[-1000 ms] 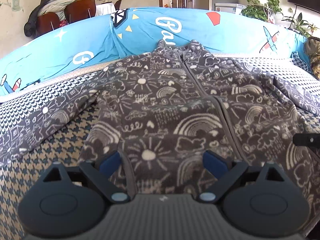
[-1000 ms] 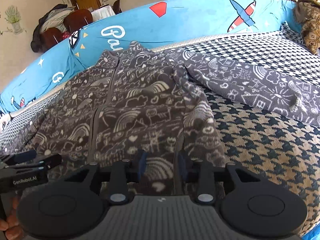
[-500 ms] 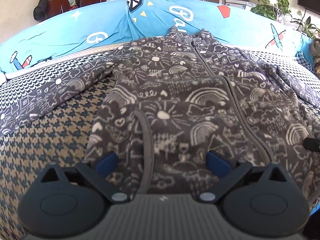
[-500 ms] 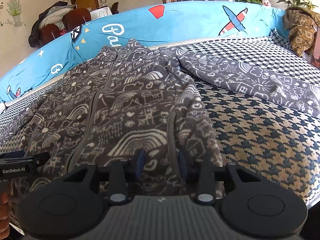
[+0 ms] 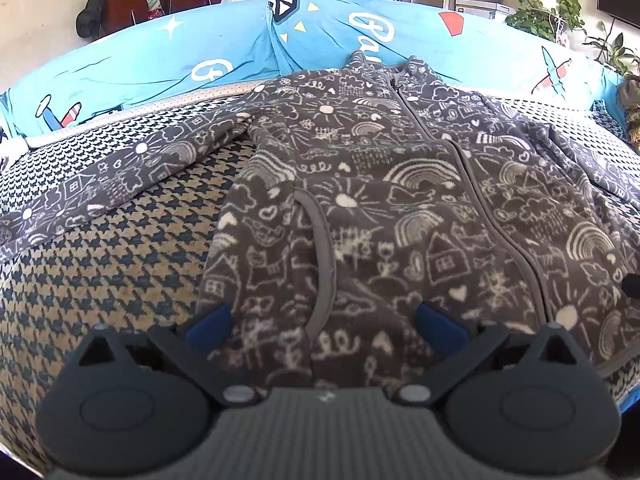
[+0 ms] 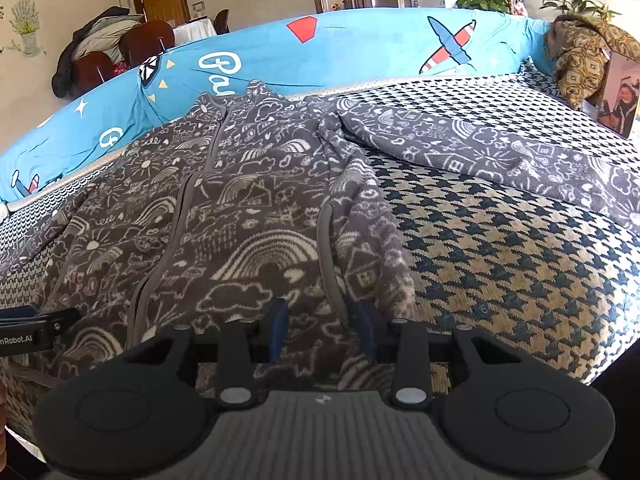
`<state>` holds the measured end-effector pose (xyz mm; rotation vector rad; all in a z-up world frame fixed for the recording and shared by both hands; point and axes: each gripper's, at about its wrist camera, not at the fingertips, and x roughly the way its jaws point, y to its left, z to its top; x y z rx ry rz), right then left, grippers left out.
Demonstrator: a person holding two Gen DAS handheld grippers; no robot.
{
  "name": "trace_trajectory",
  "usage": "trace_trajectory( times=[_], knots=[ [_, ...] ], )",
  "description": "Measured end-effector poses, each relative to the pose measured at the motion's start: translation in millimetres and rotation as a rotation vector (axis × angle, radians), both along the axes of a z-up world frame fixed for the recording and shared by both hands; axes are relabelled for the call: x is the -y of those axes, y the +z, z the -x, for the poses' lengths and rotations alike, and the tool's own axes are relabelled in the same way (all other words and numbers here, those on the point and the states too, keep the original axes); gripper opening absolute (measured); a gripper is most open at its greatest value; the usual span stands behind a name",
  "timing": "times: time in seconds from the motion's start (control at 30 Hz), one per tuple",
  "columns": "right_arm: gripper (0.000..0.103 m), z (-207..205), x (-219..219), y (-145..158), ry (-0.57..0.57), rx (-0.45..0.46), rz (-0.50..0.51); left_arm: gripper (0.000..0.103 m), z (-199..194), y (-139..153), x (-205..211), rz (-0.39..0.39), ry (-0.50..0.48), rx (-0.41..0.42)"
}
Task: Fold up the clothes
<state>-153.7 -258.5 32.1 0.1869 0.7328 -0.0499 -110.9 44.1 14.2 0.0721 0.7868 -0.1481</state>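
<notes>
A grey fleece zip jacket (image 5: pixel 400 200) with white doodles lies flat, front up, on the houndstooth cover (image 5: pixel 100 264). One sleeve (image 5: pixel 120 176) is spread out to the left and the other sleeve (image 6: pixel 500 152) to the right. My left gripper (image 5: pixel 324 328) hovers over the jacket's near hem by a pocket seam; its jaws are opening wide, with the fabric lying flat below them, not pinched. My right gripper (image 6: pixel 322 328) stands over the hem on the jacket's right side (image 6: pixel 240 220), its pads a small gap apart and the cloth flat beneath. The left gripper's body (image 6: pixel 36 324) shows at the left edge.
A blue printed bolster (image 5: pixel 200 64) runs along the far side of the cover. A brown patterned cloth (image 6: pixel 588 52) and a standing photo (image 6: pixel 620 96) sit at the far right. Chairs, a fridge and potted plants stand behind. The cover's front edge drops off just below the grippers.
Both grippers have drawn back from mid-jacket toward the near hem. The left jaws have spread a little wider. The jacket itself has not shifted.
</notes>
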Motion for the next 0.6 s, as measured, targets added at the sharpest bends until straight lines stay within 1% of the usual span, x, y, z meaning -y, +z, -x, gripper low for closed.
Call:
trace_trajectory(
  times=[0.1,0.2,0.37,0.47,0.6],
  knots=[
    [0.036,9.4,7.9,2.3,-0.028,0.008,-0.040,0.103,5.2,3.5,-2.3,0.003,0.003,0.013],
    [0.037,20.0,13.1,6.6,-0.061,0.036,-0.055,0.103,10.8,8.5,-5.8,0.003,0.012,0.040],
    [0.039,32.9,22.7,13.1,-0.136,0.081,-0.071,0.103,13.6,15.3,-21.0,0.025,0.061,0.059],
    [0.039,30.8,29.1,9.3,-0.193,0.040,-0.073,0.103,13.2,16.2,-32.6,0.045,0.099,0.052],
    [0.040,23.5,36.0,-0.6,-0.202,-0.019,-0.139,0.103,11.2,15.1,-46.5,0.095,0.120,0.021]
  ],
)
